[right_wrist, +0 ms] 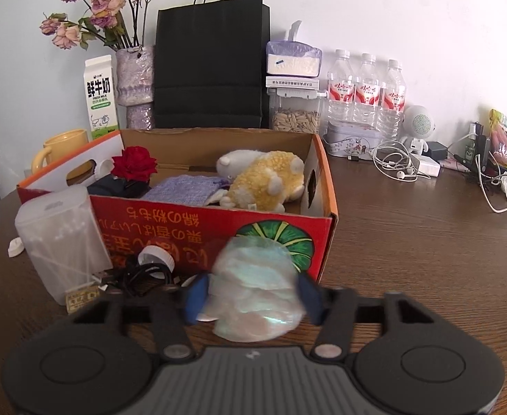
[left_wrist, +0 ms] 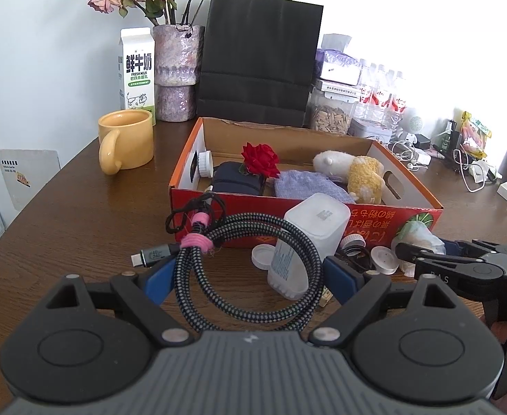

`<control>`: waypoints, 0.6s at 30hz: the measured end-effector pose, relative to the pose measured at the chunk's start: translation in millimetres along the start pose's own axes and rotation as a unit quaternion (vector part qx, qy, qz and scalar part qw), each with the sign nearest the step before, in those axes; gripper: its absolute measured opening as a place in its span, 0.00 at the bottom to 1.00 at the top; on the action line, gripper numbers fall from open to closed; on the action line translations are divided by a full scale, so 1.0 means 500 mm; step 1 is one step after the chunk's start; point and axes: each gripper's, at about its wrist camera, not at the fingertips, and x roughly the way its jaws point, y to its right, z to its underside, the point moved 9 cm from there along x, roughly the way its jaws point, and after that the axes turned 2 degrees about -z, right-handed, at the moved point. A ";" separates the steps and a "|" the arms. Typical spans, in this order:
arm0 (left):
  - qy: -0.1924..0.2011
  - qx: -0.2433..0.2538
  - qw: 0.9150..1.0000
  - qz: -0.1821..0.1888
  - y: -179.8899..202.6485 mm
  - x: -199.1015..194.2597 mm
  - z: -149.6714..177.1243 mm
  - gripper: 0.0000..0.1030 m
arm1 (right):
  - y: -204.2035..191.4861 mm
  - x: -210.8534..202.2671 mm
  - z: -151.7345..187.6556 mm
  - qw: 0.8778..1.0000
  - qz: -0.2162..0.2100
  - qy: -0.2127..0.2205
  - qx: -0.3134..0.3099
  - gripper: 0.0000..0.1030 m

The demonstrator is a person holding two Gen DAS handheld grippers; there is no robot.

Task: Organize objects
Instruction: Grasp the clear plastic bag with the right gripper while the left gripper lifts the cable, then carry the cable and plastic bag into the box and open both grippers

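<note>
Between the right jaws sits the iridescent pouch (right_wrist: pixel 253 290), gripped.

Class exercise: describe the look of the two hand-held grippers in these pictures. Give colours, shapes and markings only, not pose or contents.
Both match. The left hand-held gripper has a ribbed grey body with a small white mark, two round black discs, black linkage arms on silver pivots and blue finger pads. The right hand-held gripper looks the same; from the left camera, faint pale lettering shows on its black arm. No cables or sleeves show.
</note>
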 end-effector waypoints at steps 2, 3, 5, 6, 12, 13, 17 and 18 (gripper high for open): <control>0.000 -0.001 1.000 -0.001 0.000 0.000 0.000 0.88 | -0.005 -0.005 0.000 1.000 0.002 0.004 -0.009 0.42; 0.000 -0.002 1.000 -0.001 0.000 -0.001 0.000 0.88 | -0.008 -0.009 0.000 1.000 0.004 0.008 -0.016 0.42; 0.002 -0.003 1.000 -0.002 -0.001 -0.004 -0.002 0.88 | -0.016 -0.018 -0.002 1.000 0.006 0.016 -0.027 0.40; 0.003 -0.003 1.000 -0.002 -0.001 -0.006 -0.003 0.88 | -0.020 -0.024 -0.004 0.999 0.006 0.020 -0.030 0.40; 0.015 -0.002 1.000 -0.002 -0.001 -0.022 -0.015 0.88 | -0.041 -0.066 -0.020 0.998 -0.002 0.046 -0.041 0.39; 0.017 -0.001 1.000 -0.002 0.000 -0.025 -0.017 0.88 | -0.044 -0.073 -0.022 0.998 -0.005 0.050 -0.040 0.39; 0.027 0.000 1.000 0.000 0.006 -0.032 -0.030 0.88 | -0.056 -0.096 -0.036 0.997 -0.015 0.065 -0.040 0.38; 0.029 -0.001 1.000 0.000 0.006 -0.033 -0.034 0.88 | -0.060 -0.102 -0.040 0.997 -0.016 0.069 -0.041 0.38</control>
